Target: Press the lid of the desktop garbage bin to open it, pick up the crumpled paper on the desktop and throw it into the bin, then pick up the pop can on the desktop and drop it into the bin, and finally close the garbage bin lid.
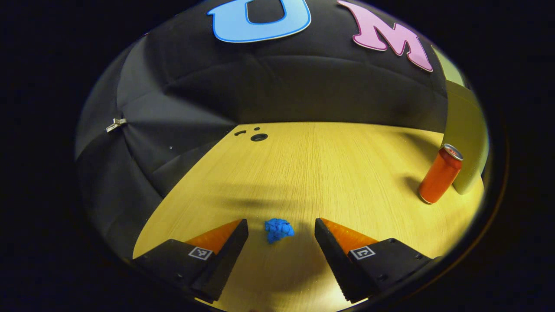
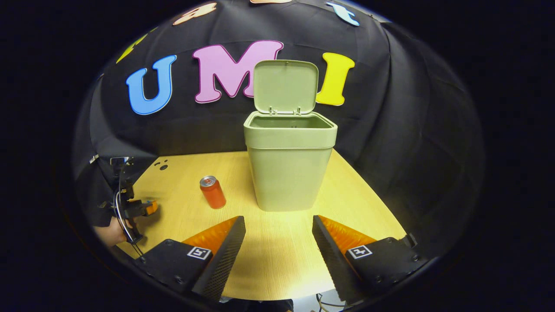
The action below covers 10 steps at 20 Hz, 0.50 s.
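A blue crumpled paper (image 1: pixel 279 229) lies on the wooden desktop (image 1: pixel 329 169), just ahead of and between the tips of my left gripper (image 1: pixel 282 227), which is open and not touching it. An orange pop can (image 1: pixel 440 180) stands upright at the right, close to the green bin's wall (image 1: pixel 466 134). In the right gripper view the green bin (image 2: pixel 289 167) stands mid-desk with its lid (image 2: pixel 285 86) raised upright. The pop can (image 2: pixel 212 192) stands left of it. My right gripper (image 2: pixel 279 225) is open over the desk's front, short of the bin. The left gripper (image 2: pixel 145 208) shows at far left.
Black cloth walls close the booth behind and on both sides of the desk. A round cable hole (image 1: pixel 259 137) sits at the desk's far left corner. A hand (image 2: pixel 110 234) holds the left gripper at the desk's left edge. The desk's front edge (image 2: pixel 277 297) runs under my right gripper.
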Motion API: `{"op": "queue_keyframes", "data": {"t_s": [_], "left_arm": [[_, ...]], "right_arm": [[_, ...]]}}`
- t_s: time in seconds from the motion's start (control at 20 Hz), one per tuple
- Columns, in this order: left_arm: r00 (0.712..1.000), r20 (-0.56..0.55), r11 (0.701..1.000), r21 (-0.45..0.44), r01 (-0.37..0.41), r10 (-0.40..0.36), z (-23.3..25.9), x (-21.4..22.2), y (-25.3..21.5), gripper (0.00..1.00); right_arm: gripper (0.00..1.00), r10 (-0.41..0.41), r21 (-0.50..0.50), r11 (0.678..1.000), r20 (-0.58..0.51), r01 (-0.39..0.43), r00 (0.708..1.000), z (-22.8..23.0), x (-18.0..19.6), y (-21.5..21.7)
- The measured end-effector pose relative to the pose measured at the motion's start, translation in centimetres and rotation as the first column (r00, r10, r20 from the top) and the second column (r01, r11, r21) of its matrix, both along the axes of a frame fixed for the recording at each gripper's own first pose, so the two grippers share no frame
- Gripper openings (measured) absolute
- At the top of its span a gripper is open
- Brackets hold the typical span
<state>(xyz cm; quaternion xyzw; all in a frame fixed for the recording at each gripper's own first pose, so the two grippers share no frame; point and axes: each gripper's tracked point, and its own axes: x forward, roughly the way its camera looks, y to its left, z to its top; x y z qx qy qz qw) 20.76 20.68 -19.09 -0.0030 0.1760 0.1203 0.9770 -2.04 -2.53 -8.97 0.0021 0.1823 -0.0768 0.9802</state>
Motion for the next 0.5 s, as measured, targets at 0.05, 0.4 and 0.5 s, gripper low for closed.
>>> {"op": "queue_keyframes", "data": {"t_s": [0.05, 0.4, 0.5], "left_arm": [[1.0, -0.011, 1.0, -0.009, -0.005, 0.005, -0.5, 0.2, 0.1, 0.99], [1.0, -0.015, 0.997, -0.071, 0.019, -0.02, -1.6, 1.5, -0.5, 0.89], [1.0, -0.01, 0.997, -0.074, 0.018, -0.019, -1.6, 1.6, -0.6, 0.8]], "right_arm": [[0.98, 0.001, -0.004, 1.0, -0.007, -0.001, 1.0, -0.2, -0.1, 0.0], [0.98, 0.011, 0.021, 1.0, -0.062, -0.01, 0.998, -2.3, -0.4, 1.2], [0.98, 0.044, 0.012, 0.999, -0.084, -0.043, 0.996, -3.4, -0.7, 2.3]]}}
